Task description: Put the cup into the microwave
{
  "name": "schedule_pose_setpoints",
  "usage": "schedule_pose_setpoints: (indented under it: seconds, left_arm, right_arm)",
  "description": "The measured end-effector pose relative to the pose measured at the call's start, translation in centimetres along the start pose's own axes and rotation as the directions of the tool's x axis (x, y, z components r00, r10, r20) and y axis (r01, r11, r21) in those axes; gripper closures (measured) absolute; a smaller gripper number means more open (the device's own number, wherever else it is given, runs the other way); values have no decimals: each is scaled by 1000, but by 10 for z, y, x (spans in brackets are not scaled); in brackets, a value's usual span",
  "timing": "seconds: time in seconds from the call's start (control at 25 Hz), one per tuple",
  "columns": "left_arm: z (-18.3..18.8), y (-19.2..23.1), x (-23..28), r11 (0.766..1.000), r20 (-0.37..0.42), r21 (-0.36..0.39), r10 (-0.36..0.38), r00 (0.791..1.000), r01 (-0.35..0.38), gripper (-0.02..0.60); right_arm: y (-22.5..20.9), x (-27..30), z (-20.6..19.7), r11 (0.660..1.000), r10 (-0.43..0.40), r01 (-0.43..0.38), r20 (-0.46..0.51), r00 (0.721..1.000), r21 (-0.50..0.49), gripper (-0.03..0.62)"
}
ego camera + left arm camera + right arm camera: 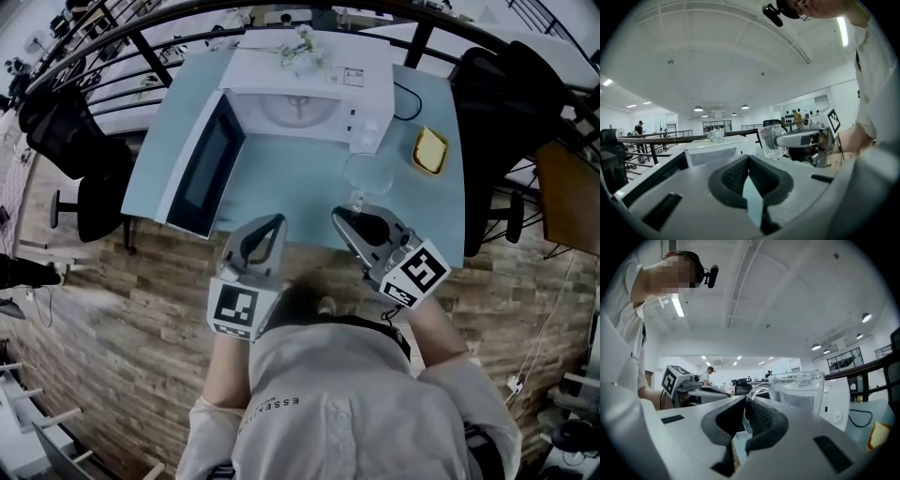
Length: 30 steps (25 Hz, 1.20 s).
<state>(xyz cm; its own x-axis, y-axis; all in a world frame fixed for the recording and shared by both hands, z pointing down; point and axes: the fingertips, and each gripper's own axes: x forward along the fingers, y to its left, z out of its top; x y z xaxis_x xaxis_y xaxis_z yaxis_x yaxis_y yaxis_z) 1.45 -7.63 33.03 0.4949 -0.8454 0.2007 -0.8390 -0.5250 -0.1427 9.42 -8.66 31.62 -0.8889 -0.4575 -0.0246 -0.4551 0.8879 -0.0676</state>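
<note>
Glass cup pinched by its handle in right gripper, just before the microwave panel. Keep level, ease left into the cavity; left gripper jaws pressed together, empty.

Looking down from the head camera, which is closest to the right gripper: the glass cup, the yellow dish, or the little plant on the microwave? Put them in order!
1. The glass cup: held by the right gripper, just ahead of it.
2. The yellow dish: on the table, off to the right.
3. The little plant: on top of the microwave, farthest back.
</note>
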Motion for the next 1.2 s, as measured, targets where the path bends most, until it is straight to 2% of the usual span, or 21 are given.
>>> schedule_pose_setpoints:
  seconds: [0.16,0.4,0.64,0.8,0.96,1.2]
  left_arm:
    - [-7,22,20,1000,10,14,-16,1000,16,580]
    - [-21,65,58,997,10,-70,-25,1000,25,580]
    - [-36,101,93,994,33,-92,-52,998,55,580]
    - [-59,118,112,993,5,-96,-64,998,64,580]
    - [-79,127,131,993,-10,-82,-80,997,79,580]
    - [-107,144,150,989,-32,-137,-70,997,65,580]
  right_arm:
    - [-14,27,-6,999,34,-34,-11,999,-14,571]
    - [-49,78,-24,997,44,-46,-45,998,-61,571]
    - [-83,123,-58,995,81,-86,-87,993,-48,571]
    - [-101,152,-89,991,120,-126,-122,985,-46,566]
    - [-130,177,-113,992,122,-126,-138,983,-24,563]
    - [-162,211,-142,994,111,-113,-145,983,-2,563]
